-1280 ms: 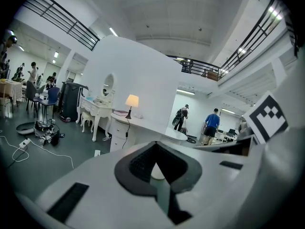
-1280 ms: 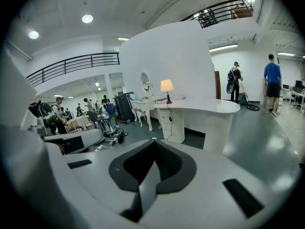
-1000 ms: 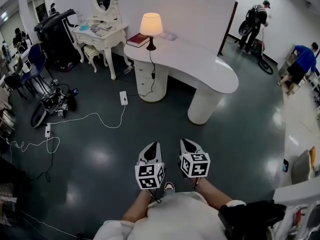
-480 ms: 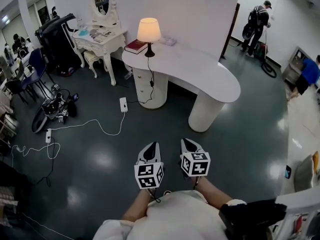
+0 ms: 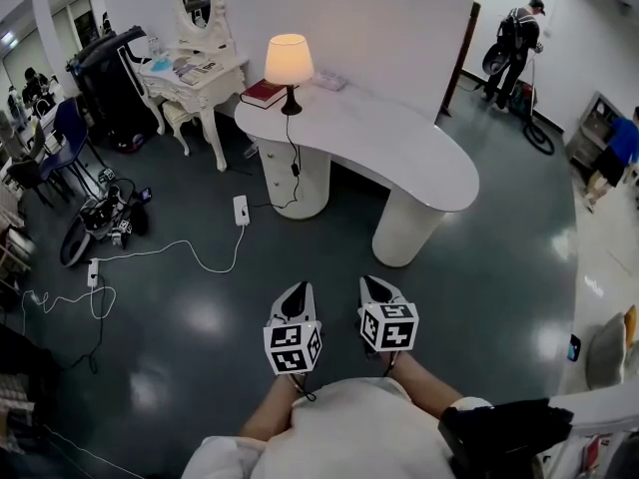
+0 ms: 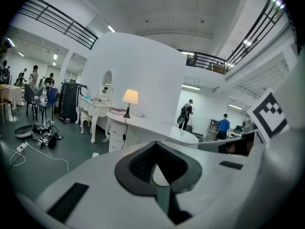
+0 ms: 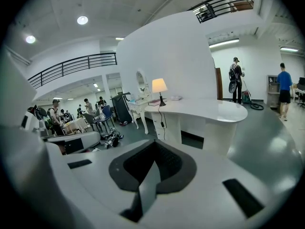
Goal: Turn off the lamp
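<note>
The lamp (image 5: 289,60), lit, with a cream shade and dark stem, stands at the far left end of a curved white desk (image 5: 399,148). It also shows in the left gripper view as the lamp (image 6: 129,97) and in the right gripper view as the lamp (image 7: 159,86). Its black cord (image 5: 294,158) hangs down the desk's front. My left gripper (image 5: 299,290) and right gripper (image 5: 375,286) are held side by side over the dark floor, well short of the desk. Both are shut and hold nothing.
A white power strip (image 5: 240,209) and white cables (image 5: 150,252) lie on the floor left of the desk. A white vanity table (image 5: 195,73) with a mirror stands beyond. People (image 5: 519,38) are at the back right. A red book (image 5: 264,92) lies by the lamp.
The desk and lamp have come slightly nearer and shifted left in the head view. Both grippers stay shut, side by side.
</note>
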